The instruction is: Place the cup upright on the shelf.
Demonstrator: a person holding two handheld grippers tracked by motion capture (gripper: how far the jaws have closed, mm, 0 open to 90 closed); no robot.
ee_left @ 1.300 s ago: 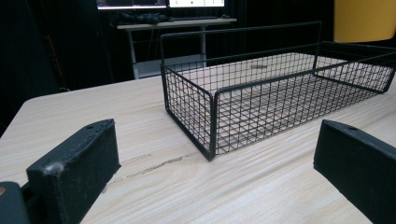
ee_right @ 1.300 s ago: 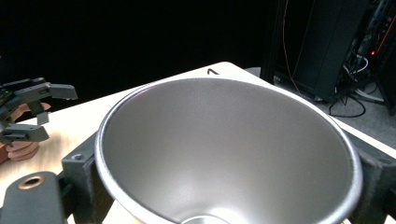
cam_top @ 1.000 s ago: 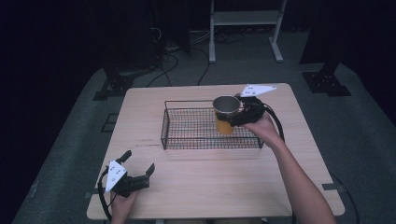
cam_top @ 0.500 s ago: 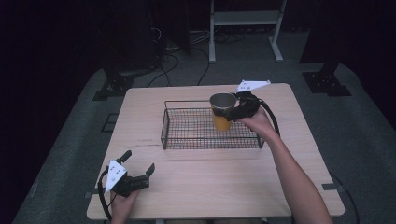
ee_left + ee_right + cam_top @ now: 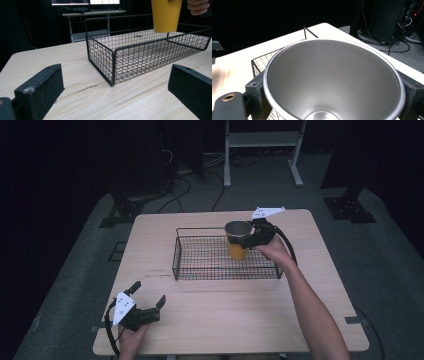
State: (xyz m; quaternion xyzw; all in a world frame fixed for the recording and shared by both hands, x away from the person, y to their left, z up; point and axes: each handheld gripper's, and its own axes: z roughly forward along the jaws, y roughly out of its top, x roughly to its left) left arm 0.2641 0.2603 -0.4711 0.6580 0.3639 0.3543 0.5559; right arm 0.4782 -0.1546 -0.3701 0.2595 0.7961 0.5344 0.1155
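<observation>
Up at the far right of the table [image 5: 210, 320], the right hand-held gripper [image 5: 248, 236] has its two black jaws clamped on opposite sides of a yellow cup [image 5: 237, 240] just under the rim; the right gripper view looks straight down into the cup's [image 5: 332, 80] brushed-metal inside, with a jaw pressed against each flank. The cup hangs upright above the right part of a black wire basket [image 5: 200, 265], near its far rail; the left gripper view shows the cup's [image 5: 166, 15] yellow base clear of the basket's [image 5: 110, 62] mesh floor, with fingers [image 5: 198, 5] of the right hand beside it. The basket sits at the middle of the table, long side facing the person. Near the front left corner the left hand-held gripper [image 5: 150, 295] rests low over the bare wood, jaws spread wide with nothing between them, well apart from the basket.
</observation>
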